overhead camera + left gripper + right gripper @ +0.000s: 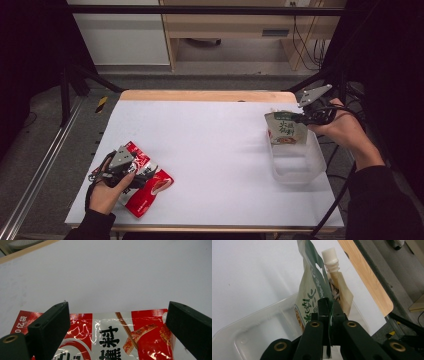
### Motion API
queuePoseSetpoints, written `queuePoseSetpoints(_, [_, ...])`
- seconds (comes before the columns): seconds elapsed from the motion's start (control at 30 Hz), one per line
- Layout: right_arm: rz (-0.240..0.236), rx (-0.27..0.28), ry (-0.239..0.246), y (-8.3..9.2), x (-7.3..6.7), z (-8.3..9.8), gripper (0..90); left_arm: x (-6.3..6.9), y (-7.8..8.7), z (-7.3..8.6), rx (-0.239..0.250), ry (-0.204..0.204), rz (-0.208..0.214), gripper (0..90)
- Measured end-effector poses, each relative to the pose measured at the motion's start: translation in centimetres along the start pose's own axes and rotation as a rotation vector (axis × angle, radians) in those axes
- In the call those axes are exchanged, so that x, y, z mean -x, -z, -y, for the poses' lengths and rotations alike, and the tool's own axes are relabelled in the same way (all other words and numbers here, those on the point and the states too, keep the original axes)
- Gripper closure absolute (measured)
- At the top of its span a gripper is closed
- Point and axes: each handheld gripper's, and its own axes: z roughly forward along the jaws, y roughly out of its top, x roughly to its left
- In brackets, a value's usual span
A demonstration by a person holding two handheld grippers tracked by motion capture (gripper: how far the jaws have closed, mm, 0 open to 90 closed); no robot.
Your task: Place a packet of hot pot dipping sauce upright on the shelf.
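Note:
My right gripper is shut on the top edge of a green and beige pouch, which hangs over the clear plastic bin at the table's right. Seen in the right gripper view, the jaws pinch the pouch edge, and a spouted pouch with a white cap sits behind it above the bin. My left gripper rests near the front left over red and white snack packets. Its jaws stand wide apart, either side of one packet lying flat between them.
A white sheet covers the table, with a wooden edge at the back. Cables trail from the right gripper down past the table's right side. Dark frame posts stand at both back corners.

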Motion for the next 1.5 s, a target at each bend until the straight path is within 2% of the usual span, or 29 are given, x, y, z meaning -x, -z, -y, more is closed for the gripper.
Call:
queuePoseSetpoints(0.1, [-0.004, -0.012, -0.006, -0.3, -0.1, 0.5, 90.0, -0.1, 0.0, 0.0, 0.002, 0.002, -0.001, 5.6])
queuePoseSetpoints(0.17, [-0.003, -0.005, -0.027, -0.3, 0.0, 0.8, 89.7, -0.1, 0.0, 0.0, 0.000, 0.002, -0.002, 5.6])
queuePoseSetpoints(0.6, [0.004, -0.049, -0.087, 0.1, 0.4, 2.8, 86.1, -0.1, 0.0, 0.1, -0.006, 0.004, -0.003, 5.6])
queuePoseSetpoints(0.83, [0.012, -0.062, -0.122, 0.0, 0.5, 3.7, 81.6, -0.1, 0.0, 0.1, -0.008, 0.004, -0.003, 5.6])
queuePoseSetpoints(0.97, [0.011, -0.056, -0.140, 0.0, 0.4, 4.0, 75.3, -0.2, 0.0, 0.1, -0.008, 0.005, -0.004, 5.6])
queuePoseSetpoints(1.03, [0.004, -0.050, -0.146, 0.0, 0.2, 4.0, 68.7, -0.2, 0.0, 0.1, -0.008, 0.005, -0.003, 5.6])
queuePoseSetpoints(1.27, [0.033, -0.035, -0.155, 0.4, -0.7, 4.1, 50.9, -0.2, 0.0, 0.1, -0.006, 0.005, -0.003, 5.6])
queuePoseSetpoints(1.5, [0.056, -0.022, -0.157, 0.3, -1.6, 4.3, 39.2, -0.3, 0.1, 0.1, -0.004, 0.007, -0.006, 5.6])
